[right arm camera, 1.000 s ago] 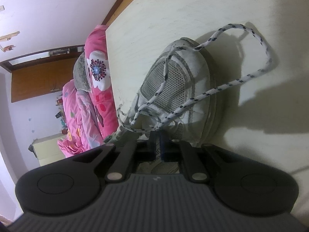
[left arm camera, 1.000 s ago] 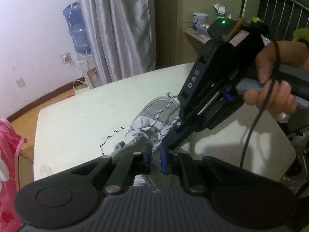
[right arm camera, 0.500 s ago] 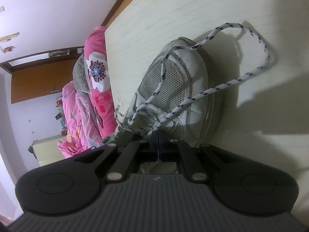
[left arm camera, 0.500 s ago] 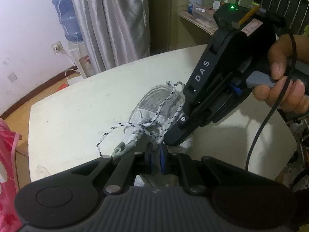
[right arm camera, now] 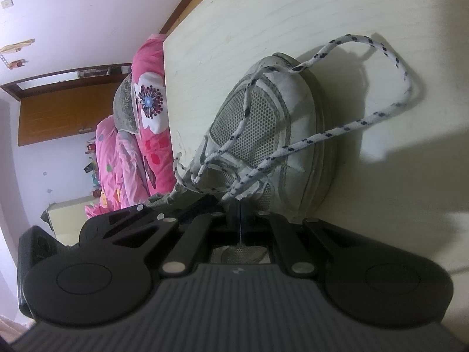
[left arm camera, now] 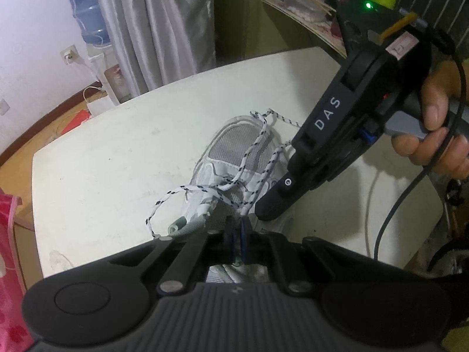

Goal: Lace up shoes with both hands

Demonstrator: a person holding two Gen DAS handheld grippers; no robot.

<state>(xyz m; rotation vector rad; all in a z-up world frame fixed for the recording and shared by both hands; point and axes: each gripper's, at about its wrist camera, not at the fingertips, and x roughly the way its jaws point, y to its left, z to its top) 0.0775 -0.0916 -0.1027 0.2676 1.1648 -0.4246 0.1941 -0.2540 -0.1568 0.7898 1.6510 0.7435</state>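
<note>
The shoe [left arm camera: 234,158]'s heel is hidden behind the left tongs [left arm camera: 238,236].

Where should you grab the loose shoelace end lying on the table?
Probably at the free stretch of the shoelace beside the shoe, coming down from above over the bare table. There it arches clear of the shoe, so fingers could close across it without snagging other strands.

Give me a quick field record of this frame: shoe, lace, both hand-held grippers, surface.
shoe: white and grey mesh sneaker, lying on the table
lace: white lace with dark flecks, loose, looping past the toe onto the table
left hand-held gripper: shut, at the shoe's tongue end; a held lace cannot be confirmed
right hand-held gripper: shut on the lace beside the shoe's opening
surface: pale table
person: hand on the right gripper's handle
</note>
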